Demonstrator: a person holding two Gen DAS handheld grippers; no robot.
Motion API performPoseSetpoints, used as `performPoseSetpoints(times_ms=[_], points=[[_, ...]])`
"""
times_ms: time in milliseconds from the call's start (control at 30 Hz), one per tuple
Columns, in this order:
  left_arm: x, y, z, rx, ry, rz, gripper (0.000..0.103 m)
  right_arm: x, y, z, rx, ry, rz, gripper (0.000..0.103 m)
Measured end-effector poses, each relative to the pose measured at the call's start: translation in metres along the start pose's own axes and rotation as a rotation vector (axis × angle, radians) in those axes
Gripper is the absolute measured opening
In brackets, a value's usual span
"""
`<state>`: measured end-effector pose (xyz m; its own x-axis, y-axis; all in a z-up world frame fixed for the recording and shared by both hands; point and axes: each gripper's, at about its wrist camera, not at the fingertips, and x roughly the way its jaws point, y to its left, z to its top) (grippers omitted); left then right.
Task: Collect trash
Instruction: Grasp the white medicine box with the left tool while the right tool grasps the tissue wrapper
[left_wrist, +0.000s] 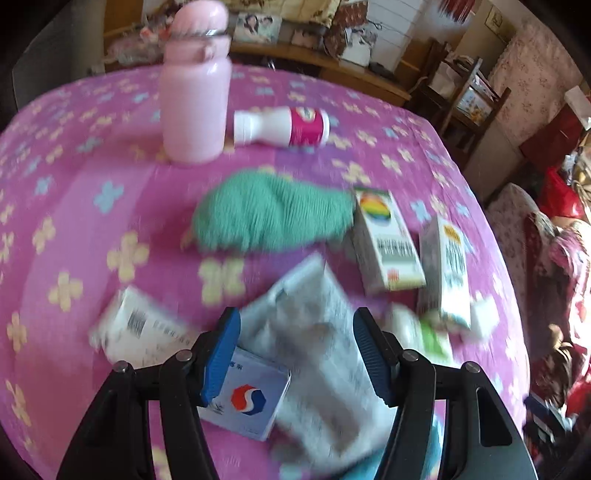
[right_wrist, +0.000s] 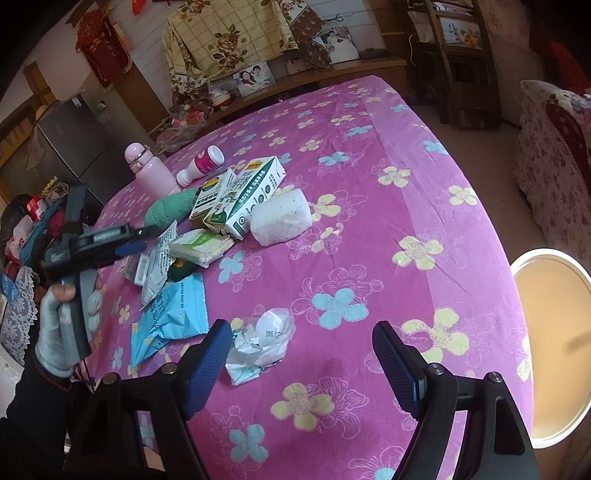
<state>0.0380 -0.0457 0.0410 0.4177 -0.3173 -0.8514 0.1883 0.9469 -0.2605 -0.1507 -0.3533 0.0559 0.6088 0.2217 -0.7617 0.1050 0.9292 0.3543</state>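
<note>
My left gripper (left_wrist: 297, 350) is open above a printed paper leaflet (left_wrist: 325, 354) and a small white-blue box (left_wrist: 251, 398); it also shows in the right wrist view (right_wrist: 147, 236) over the pile. My right gripper (right_wrist: 301, 354) is open and empty, just right of a crumpled white wrapper (right_wrist: 264, 341). A light blue packet (right_wrist: 170, 317), a tissue pack (right_wrist: 203, 245), two cartons (right_wrist: 243, 199) and a white foam block (right_wrist: 280, 218) lie on the pink flowered tablecloth (right_wrist: 369, 240).
A pink flask (left_wrist: 195, 92) stands at the back beside a lying white-pink bottle (left_wrist: 284, 125) and a green knitted cloth (left_wrist: 269, 214). A white-rimmed bin (right_wrist: 550, 343) stands at the table's right edge. Chairs and cluttered shelves surround the table.
</note>
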Motion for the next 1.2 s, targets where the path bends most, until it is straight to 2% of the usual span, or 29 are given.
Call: performPoseSetpoints(times_ms=[67,200,400,500,600,733,1033,1167,1200], points=[[-0.005,0.008,-0.017,0.01,0.042,0.008,0.064,0.001,0.005,0.0,-0.009,0.0,0.009,0.082],[-0.023,0.029,-0.05,-0.014,0.063,-0.004,0.064,0.004,0.018,-0.002,-0.031,0.006,0.029,0.082],[-0.07,0.045,-0.07,0.003,-0.026,0.028,0.064,0.009,0.028,-0.005,-0.051,0.02,0.03,0.082],[-0.081,0.05,-0.072,0.025,-0.066,0.089,0.067,0.011,0.032,-0.007,-0.059,0.033,0.033,0.082],[-0.076,0.055,-0.069,0.051,-0.083,0.212,0.067,0.014,0.037,-0.011,-0.09,0.042,-0.004,0.082],[-0.065,0.058,-0.072,0.066,-0.103,0.303,0.067,0.018,0.038,-0.014,-0.111,0.042,-0.036,0.082],[-0.036,0.059,-0.068,0.086,-0.078,0.364,0.067,0.048,0.044,-0.019,-0.142,0.089,-0.037,0.082],[-0.028,0.058,-0.069,0.083,-0.068,0.359,0.067,0.05,0.046,-0.02,-0.18,0.054,-0.065,0.081],[-0.027,0.06,-0.07,0.072,-0.061,0.344,0.066,0.049,0.047,-0.021,-0.197,0.046,-0.072,0.077]])
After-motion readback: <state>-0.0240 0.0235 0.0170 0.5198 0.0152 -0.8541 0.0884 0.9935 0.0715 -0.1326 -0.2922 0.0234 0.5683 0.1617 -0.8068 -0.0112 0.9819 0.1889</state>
